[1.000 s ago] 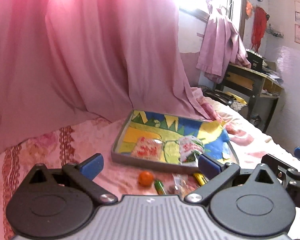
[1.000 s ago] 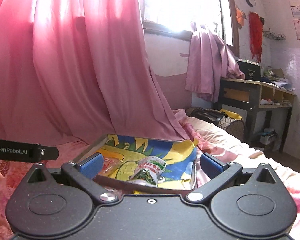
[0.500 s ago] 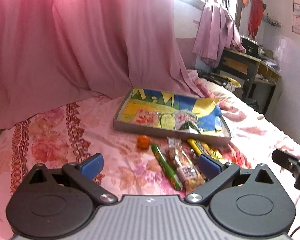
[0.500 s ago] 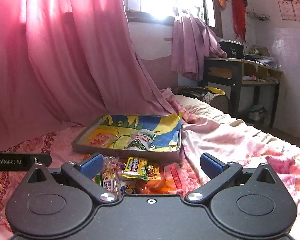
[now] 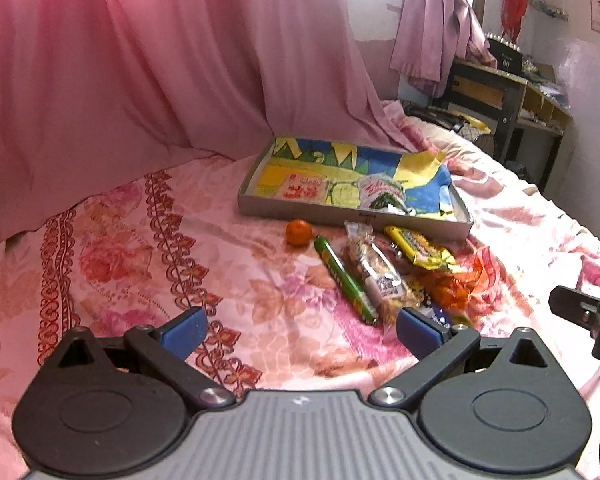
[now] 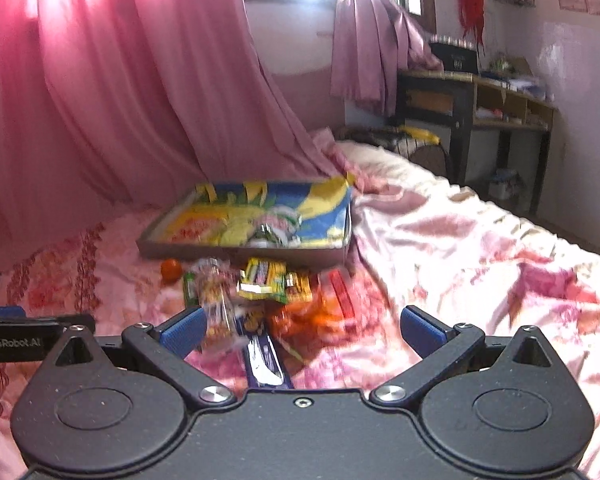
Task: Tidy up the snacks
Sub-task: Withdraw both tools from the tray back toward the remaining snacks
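A grey tray (image 5: 340, 216) (image 6: 236, 251) with a bright lining lies on the pink bed and holds a red-and-white packet (image 5: 303, 190) and a crumpled white-green packet (image 5: 380, 194). In front of it lie an orange fruit (image 5: 299, 232) (image 6: 170, 269), a green tube (image 5: 345, 280), a clear snack bag (image 5: 374, 272) (image 6: 216, 300), a yellow packet (image 5: 420, 249) (image 6: 262, 274), an orange wrapper (image 5: 454, 286) and a blue packet (image 6: 265, 364). My left gripper (image 5: 300, 330) is open, short of the pile. My right gripper (image 6: 302, 326) is open above the snacks.
Pink curtains (image 5: 160, 60) hang behind the bed. A dark desk with shelves (image 5: 512, 96) (image 6: 480, 104) stands at the right by the wall. The flowered bedspread (image 5: 140, 260) stretches out left of the snacks. The other gripper's body (image 5: 588, 316) shows at the right edge.
Both grippers have pulled back and tilted down, so the loose snacks in front of the tray have come into full view. The jaws stayed open throughout.
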`<state>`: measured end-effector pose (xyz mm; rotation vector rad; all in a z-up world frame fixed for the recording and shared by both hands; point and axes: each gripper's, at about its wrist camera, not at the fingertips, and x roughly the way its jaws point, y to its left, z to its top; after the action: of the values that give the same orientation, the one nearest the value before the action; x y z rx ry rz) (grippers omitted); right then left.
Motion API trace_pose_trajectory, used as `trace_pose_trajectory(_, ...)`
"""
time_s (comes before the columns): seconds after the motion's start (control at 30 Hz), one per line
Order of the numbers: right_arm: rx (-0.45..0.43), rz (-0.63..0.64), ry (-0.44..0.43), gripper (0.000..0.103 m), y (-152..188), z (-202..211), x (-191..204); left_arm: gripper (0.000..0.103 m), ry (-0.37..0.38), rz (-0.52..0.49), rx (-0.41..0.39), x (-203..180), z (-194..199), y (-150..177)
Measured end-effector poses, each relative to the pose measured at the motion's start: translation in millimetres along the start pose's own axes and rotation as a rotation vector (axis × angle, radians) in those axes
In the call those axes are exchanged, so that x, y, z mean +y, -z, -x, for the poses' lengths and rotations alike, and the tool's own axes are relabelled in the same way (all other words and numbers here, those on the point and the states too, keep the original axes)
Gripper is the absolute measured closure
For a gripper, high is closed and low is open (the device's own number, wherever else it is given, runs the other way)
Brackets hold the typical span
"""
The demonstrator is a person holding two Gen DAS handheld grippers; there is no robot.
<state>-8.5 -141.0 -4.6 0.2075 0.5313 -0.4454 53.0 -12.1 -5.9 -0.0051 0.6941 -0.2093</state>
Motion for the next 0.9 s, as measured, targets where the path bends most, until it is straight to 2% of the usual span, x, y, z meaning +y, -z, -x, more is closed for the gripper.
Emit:
trace_pose_trajectory(0.13,0.052,0.0,0.004,0.0,2,-6,0,0.0,-0.023,-0.011,0.025,-1,-1,3)
trace_pose_trajectory(0.37,0.085,0.022,-0.003,0.0,3,-10,3,0.0,-0.039,-0.005,0.054,2,-5,4)
trace_pose_trajectory(0.9,0.216,0.099,-0.052,0.001,10,-29,17,0.0,-0.043,0.03,0.106,8,-12,4)
